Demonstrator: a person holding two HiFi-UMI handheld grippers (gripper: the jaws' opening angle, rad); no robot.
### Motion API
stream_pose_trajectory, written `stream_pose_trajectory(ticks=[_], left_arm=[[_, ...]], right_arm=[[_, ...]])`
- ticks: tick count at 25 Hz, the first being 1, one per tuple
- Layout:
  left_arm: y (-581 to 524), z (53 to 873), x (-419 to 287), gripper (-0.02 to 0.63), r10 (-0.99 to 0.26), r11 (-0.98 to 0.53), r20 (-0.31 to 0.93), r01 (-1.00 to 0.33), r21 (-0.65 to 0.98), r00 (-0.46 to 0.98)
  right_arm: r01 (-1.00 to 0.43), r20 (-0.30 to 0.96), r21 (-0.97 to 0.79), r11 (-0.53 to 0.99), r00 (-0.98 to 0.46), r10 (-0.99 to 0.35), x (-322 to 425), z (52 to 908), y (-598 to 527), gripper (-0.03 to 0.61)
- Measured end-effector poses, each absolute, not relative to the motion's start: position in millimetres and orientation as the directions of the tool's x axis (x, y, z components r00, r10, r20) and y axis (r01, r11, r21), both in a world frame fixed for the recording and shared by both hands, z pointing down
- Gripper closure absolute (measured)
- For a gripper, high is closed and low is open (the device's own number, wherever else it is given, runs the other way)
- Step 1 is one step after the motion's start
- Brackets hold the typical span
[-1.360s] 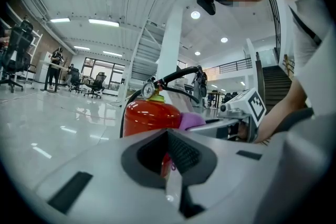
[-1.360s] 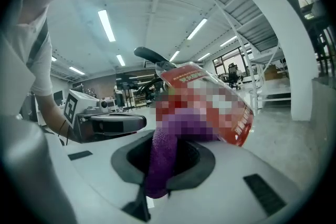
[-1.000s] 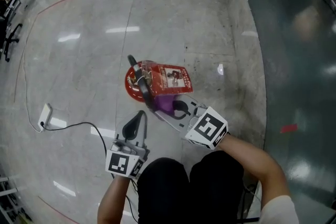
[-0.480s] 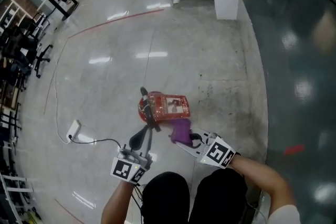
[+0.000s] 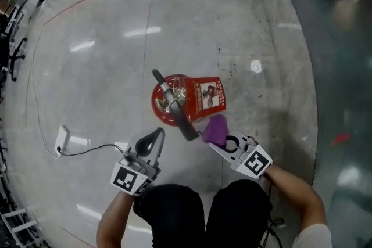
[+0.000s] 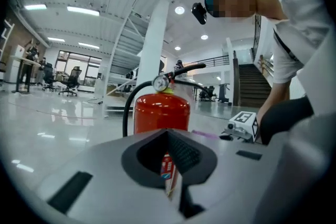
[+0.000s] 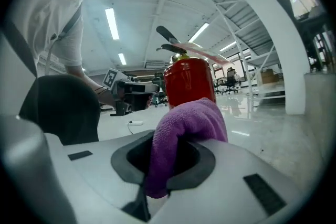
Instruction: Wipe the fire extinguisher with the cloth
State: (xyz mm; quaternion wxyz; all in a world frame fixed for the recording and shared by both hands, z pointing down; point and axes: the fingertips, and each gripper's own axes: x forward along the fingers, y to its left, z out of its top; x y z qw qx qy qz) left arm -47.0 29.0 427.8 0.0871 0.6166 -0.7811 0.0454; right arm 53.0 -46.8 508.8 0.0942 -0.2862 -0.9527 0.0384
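1. Head view: the red fire extinguisher [image 5: 187, 99] stands upright on the polished floor [image 5: 104, 55]. The right gripper [image 5: 220, 136] brings the purple cloth [image 5: 215, 128] to its labelled side, touching or just beside it. A second ago the cloth sat under the lever; it has shifted toward the label.
2. Left gripper view: the left gripper [image 6: 170, 165], jaws together on nothing, points at the cylinder. The extinguisher looks heavy, rigid and slick-painted, so it is best steadied at the valve neck.
3. Right gripper view: the jaws are clamped on the bunched cloth, which looks soft and light.
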Motion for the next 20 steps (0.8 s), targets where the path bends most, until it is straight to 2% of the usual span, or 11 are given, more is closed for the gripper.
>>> stream_pose_trajectory(ticks=[6,10,13,15,20], left_arm=[[38,454,-50,0.609,-0.959,-0.11,0.257,-0.992,0.066,0.123],[42,443,-51,0.609,-0.95,-0.207,0.207,-0.967,0.15,0.235],[46,441,-36,0.609,-0.941,-0.252,0.186,-0.953,0.168,0.281],[47,454,-19,0.609,-0.937,-0.26,0.195,-0.952,0.165,0.289],[42,471,-13,0.61,-0.974,-0.133,0.171,-0.986,0.105,0.149]], right_arm=[[0.224,0.24,-0.148,0.963,-0.937,0.254,44,511,-29,0.523],[0.097,0.296,-0.099,0.99,-0.947,0.122,41,495,-9,0.523],[0.062,0.258,-0.067,0.996,-0.963,0.078,42,486,10,0.523],[0.009,0.242,-0.11,0.994,-0.97,0.035,52,494,16,0.523],[-0.11,0.189,-0.119,0.987,-0.978,-0.086,69,518,7,0.523]])
